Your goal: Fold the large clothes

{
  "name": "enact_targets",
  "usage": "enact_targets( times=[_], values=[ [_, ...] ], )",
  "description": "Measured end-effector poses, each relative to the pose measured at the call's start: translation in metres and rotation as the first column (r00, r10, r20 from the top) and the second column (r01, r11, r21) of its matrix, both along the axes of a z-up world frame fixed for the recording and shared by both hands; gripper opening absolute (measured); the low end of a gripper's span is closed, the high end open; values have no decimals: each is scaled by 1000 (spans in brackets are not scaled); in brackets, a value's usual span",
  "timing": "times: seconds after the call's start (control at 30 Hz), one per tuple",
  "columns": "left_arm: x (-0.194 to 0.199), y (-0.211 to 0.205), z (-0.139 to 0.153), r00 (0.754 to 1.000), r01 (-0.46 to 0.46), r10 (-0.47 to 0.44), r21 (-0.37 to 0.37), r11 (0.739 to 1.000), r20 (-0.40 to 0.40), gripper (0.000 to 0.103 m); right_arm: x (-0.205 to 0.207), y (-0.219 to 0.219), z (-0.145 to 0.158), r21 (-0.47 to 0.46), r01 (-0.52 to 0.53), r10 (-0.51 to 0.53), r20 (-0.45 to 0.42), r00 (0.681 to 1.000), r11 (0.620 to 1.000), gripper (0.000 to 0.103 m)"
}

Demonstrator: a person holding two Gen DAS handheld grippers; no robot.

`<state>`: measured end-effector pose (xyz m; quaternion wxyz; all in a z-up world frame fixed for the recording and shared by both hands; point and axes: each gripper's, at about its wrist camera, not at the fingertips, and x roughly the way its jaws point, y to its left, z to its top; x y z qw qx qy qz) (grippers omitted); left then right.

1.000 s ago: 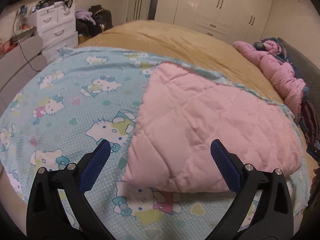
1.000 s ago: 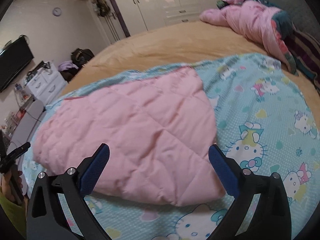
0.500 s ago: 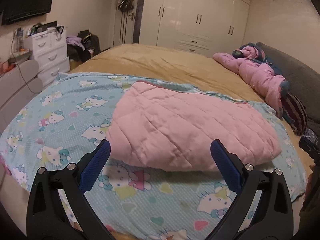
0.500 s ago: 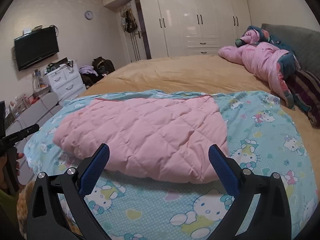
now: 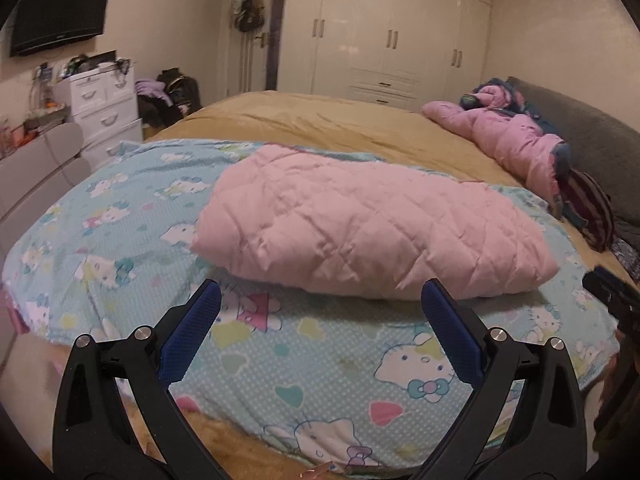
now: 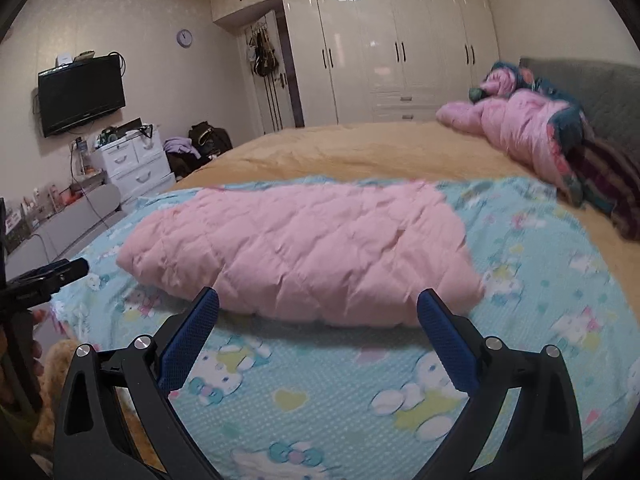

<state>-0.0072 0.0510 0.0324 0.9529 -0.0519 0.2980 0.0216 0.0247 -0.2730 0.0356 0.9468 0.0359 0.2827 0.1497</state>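
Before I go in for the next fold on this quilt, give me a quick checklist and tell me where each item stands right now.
1. Left hand-held gripper open and empty: ok.
2. Right hand-held gripper open and empty: ok.
3. Quilt lying on the bed, pink side folded over the cartoon-print side: ok.
4. Near print edge within view of both grippers: ok.
5. Folded pink layer flat and even: not ok, it is puffy and slanted.
6. Far edge lined up: cannot tell.
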Motion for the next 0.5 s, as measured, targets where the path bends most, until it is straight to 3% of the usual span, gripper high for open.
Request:
enact_targets(
  times=[0.17, 0.37, 0.5],
  values=[
    [-3, -1, -14, 1000, 0, 0, 0, 1000, -31, 94, -2, 14, -22, -14, 8, -9, -47, 999, 1000, 99],
    [-4, 1, -24, 998, -1, -1, -47, 999, -56, 94, 0, 26, -27, -32, -26, 24, -60, 998, 999, 99],
    [-5, 1, -25, 998, 0, -3, -41, 999, -55, 94, 0, 34, -29, -51, -47, 44, -63, 997, 998, 99]
  ],
)
